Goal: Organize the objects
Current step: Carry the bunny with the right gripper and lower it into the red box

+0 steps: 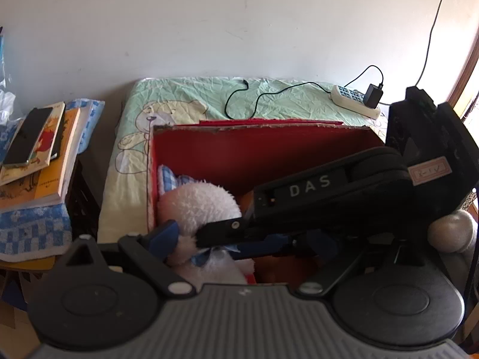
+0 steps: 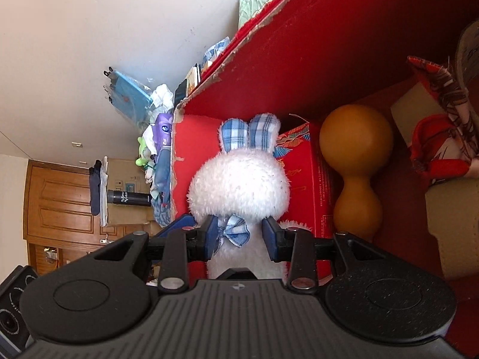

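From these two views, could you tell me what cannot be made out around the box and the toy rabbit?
- Left wrist view: the right gripper covers much of the red box floor.
- Right wrist view: the gripper base hides the plush rabbit lower body.
- Right wrist view: small print on the red carton is too small.
- Left gripper: right finger hidden.

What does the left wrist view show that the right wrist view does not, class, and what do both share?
Only the left wrist view shows the power strip on the green bedsheet and the phone lying on stacked books. Only the right wrist view shows the orange gourd, the wooden door and the right gripper closed around the toy's neck. Both show the white plush rabbit inside the red box.
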{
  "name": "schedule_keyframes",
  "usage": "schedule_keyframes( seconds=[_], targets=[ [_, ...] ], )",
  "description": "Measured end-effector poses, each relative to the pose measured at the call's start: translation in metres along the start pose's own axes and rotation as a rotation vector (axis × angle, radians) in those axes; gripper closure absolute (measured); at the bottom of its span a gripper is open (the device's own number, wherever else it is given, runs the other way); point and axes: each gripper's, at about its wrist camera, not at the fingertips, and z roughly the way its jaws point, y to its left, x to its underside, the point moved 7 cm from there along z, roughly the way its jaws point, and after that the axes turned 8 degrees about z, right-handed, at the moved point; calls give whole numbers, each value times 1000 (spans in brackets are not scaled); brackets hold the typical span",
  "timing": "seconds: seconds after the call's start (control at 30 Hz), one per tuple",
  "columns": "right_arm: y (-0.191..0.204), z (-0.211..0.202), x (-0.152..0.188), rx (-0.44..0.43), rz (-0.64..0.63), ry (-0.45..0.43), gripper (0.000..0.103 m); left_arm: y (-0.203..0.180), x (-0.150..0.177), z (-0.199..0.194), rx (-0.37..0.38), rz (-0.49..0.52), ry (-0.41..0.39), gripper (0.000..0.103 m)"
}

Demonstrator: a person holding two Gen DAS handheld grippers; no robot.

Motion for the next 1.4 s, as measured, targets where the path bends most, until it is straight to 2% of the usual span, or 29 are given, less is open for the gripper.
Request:
schedule_keyframes(
  seconds=[0.2, 0.63, 0.7, 1.03, 1.4],
  targets=[
    [-4, 9, -4, 6, 44, 19, 63, -3, -2, 3, -5, -1, 8, 9],
    [1, 17, -6, 3, 32, 33, 61, 0, 0, 5, -43, -10, 21, 4],
    [3, 15, -6, 4, 30, 25, 56, 1, 0, 4, -52, -11, 22, 4],
    [0, -1, -7, 9, 10, -26, 55, 1, 1, 7, -100, -7, 30, 5],
    [-6, -17, -6, 67, -28, -83, 55, -4, 1, 14, -162, 16, 75, 4]
  ],
)
